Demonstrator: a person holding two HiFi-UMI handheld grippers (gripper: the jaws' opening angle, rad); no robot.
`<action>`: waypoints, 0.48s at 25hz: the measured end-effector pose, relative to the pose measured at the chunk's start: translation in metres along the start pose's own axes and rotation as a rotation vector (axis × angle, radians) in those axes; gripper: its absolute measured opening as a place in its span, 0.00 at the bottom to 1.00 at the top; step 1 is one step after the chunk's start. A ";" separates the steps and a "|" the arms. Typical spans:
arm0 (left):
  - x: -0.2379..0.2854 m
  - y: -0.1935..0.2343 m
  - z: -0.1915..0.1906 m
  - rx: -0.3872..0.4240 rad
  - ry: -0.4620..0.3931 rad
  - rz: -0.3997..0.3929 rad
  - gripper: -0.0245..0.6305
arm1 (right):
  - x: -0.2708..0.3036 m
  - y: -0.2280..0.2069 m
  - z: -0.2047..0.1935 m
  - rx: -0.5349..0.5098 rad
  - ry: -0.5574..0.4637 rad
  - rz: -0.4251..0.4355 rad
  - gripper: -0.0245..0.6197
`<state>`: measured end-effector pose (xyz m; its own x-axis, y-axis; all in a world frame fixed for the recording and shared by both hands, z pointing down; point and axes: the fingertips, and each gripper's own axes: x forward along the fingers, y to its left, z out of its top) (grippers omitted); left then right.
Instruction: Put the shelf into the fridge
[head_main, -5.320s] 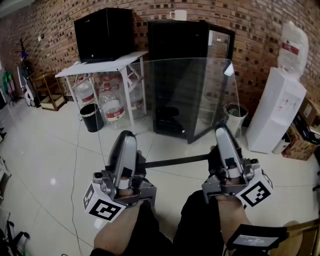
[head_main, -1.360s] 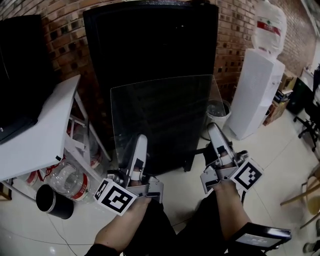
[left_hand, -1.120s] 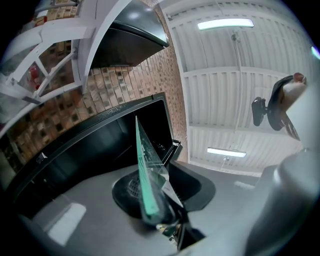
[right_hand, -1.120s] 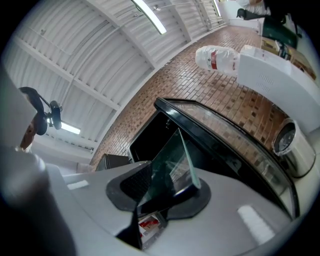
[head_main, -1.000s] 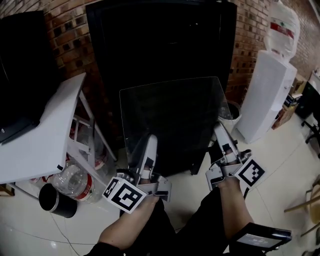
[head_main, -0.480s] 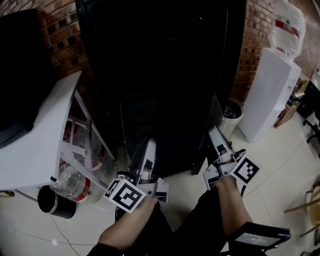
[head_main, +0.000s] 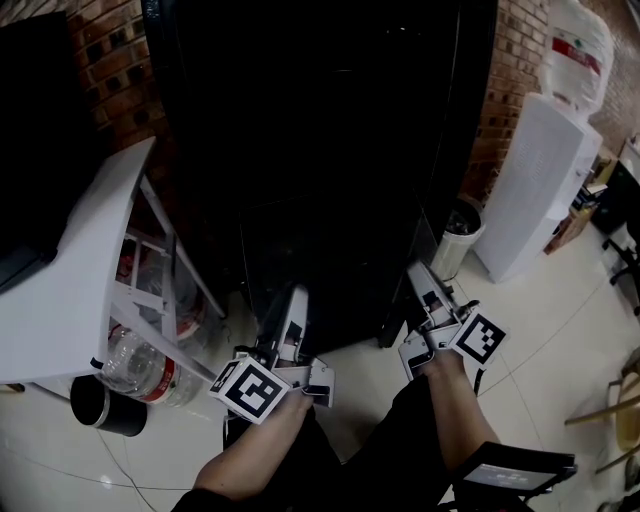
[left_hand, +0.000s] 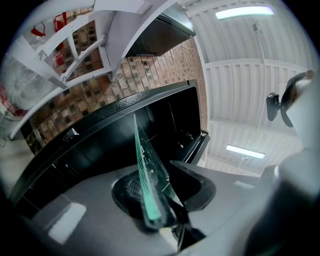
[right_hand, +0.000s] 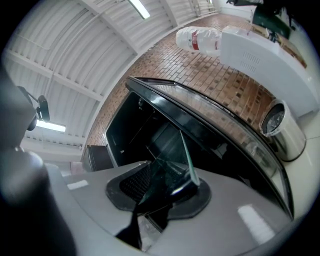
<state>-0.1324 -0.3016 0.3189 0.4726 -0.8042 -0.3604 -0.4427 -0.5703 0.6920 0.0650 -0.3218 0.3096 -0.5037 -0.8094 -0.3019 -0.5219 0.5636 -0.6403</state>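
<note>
The shelf (head_main: 340, 250) is a clear glass pane, hard to make out against the dark open fridge (head_main: 320, 100). Both grippers hold it by its near edge, with its far part tipped up toward the fridge opening. My left gripper (head_main: 293, 308) is shut on the pane's left side; the left gripper view shows the green glass edge (left_hand: 149, 192) clamped between the jaws of the left gripper (left_hand: 161, 212). My right gripper (head_main: 421, 282) is shut on the right side, and the right gripper view shows the glass shelf (right_hand: 186, 157) pinched in the right gripper (right_hand: 170, 192).
A white table (head_main: 80, 260) stands left of the fridge, with water bottles (head_main: 140, 365) under it and a black bin (head_main: 95, 405) on the floor. A steel bin (head_main: 455, 235) and a white water dispenser (head_main: 545, 170) stand at the right. The fridge door (right_hand: 235, 135) hangs open on the right.
The person has walked up to the fridge. Over the last second both grippers and the shelf sank and moved closer to the opening, so the pane now lies in front of the dark interior.
</note>
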 end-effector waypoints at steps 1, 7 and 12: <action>0.000 0.003 -0.001 -0.003 0.004 0.007 0.15 | 0.001 -0.002 -0.002 0.003 0.004 -0.004 0.20; 0.004 0.018 -0.006 -0.014 0.023 0.038 0.16 | 0.006 -0.018 -0.012 0.021 0.030 -0.030 0.20; 0.008 0.031 -0.009 -0.029 0.031 0.065 0.16 | 0.013 -0.031 -0.018 0.037 0.046 -0.046 0.20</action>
<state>-0.1356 -0.3241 0.3431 0.4674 -0.8336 -0.2945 -0.4511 -0.5113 0.7315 0.0624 -0.3465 0.3380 -0.5116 -0.8252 -0.2395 -0.5196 0.5191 -0.6786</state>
